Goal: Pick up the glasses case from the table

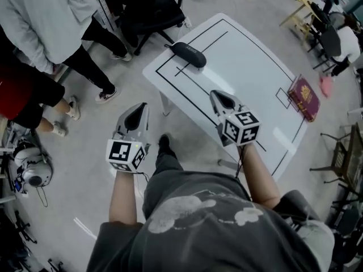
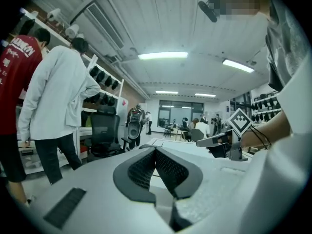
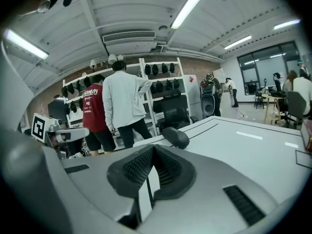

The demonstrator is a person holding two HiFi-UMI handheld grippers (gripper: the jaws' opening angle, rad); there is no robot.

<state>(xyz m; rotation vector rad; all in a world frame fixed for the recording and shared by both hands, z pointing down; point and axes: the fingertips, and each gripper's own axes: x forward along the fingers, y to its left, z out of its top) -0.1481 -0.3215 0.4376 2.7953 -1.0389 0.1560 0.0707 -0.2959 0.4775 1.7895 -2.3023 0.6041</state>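
Both grippers are closed, with nothing between their jaws. My left gripper (image 1: pixel 138 109) hangs over the floor off the near-left corner of the white rectangular table with black marking lines (image 1: pixel 244 67), and my right gripper (image 1: pixel 221 98) is over the table's near part. The dark oval hard-shell glasses case (image 1: pixel 189 54) lies flat at the table's far-left end, well apart from both. The right gripper view shows it just beyond the jaw tips, so I judge the right one better placed. I'd open the jaws wide before arriving, come in low across the case's narrow width and centre it between the pads. Then I'd close firmly, since that smooth rounded shell could squirt out, and lift straight up.
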